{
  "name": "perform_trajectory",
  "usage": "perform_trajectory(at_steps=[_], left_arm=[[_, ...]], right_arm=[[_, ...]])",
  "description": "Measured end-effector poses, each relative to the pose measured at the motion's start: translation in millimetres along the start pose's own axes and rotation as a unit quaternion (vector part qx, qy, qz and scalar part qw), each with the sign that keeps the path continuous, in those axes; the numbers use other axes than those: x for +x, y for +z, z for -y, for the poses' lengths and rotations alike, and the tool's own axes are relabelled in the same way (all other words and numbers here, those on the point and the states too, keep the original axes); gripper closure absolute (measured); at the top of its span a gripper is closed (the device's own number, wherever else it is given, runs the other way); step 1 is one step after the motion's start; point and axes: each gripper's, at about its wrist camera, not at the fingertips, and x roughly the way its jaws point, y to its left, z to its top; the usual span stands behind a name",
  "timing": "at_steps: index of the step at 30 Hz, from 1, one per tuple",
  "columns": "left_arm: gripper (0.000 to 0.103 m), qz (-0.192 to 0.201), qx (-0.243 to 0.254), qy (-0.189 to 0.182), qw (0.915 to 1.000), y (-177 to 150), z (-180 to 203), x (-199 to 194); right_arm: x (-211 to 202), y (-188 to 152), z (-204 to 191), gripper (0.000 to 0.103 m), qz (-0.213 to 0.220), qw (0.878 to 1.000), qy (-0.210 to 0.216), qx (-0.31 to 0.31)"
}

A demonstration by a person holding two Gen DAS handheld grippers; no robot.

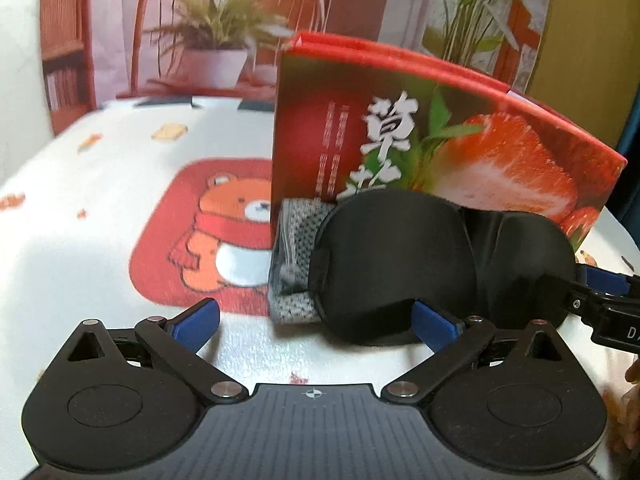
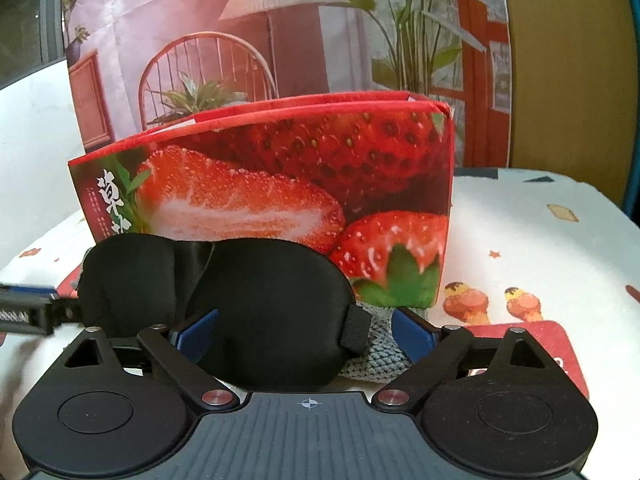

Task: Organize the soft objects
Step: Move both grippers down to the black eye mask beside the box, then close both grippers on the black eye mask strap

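A black padded eye mask (image 1: 400, 264) lies on the table against the front of a red strawberry box (image 1: 440, 140). Under its left end sits a grey knitted cloth (image 1: 298, 240). My left gripper (image 1: 318, 322) is open just in front of them; its right pad (image 1: 436, 324) is at the mask's lower edge. The right gripper (image 1: 584, 292) reaches in from the right edge. In the right wrist view, the right gripper (image 2: 306, 336) is open, with one cup of the eye mask (image 2: 264, 304) between its fingers. The grey cloth (image 2: 376, 356) shows by the right pad. The left gripper (image 2: 28, 308) is at the left edge.
The strawberry box (image 2: 280, 184) stands upright behind the mask. A white tablecloth (image 1: 100, 220) carries a red bear print (image 1: 224, 232) on the left. A printed backdrop (image 2: 240, 40) of chair and plants closes the back. A hand (image 1: 630, 400) shows at the right edge.
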Motion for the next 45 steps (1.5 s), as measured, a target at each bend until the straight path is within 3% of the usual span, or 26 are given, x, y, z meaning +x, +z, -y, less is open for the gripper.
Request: perform_trajectory(at_steps=[10,20,24,26,30,32,35,45], left_arm=[[0.000,-0.002,0.029,0.016,0.9994,-3,5,10],[0.001,-0.018,0.046,0.010,0.9987,-2,9,4],[0.009,0.015,0.001,-0.034,0.9993,0,-2,-16],[0.011,0.042,0.009,-0.033,0.9985,3,0,-29],[0.022,0.085,0.032,-0.041,0.9951,11,8,-45],[0.027,0.084,0.039,-0.057,0.9941,15,12,-44],[0.042,0.061,0.026,-0.079,0.9946,18,10,-31],[0.042,0.039,-0.036,-0.093,0.9943,9,-12,-9]], right_arm=[[5,-1,2,0.030,-0.011,1.000,0.011,0.008],[4,-2,3,0.037,-0.011,1.000,0.015,0.012],[4,-2,4,0.038,-0.011,1.000,0.016,0.014],[4,-2,4,0.038,-0.012,1.000,0.016,0.014],[4,-2,4,0.038,-0.011,1.000,0.016,0.015],[5,-2,4,0.038,-0.011,1.000,0.016,0.016],[5,-2,4,0.038,-0.012,1.000,0.016,0.016],[5,-2,4,0.038,-0.012,1.000,0.016,0.016]])
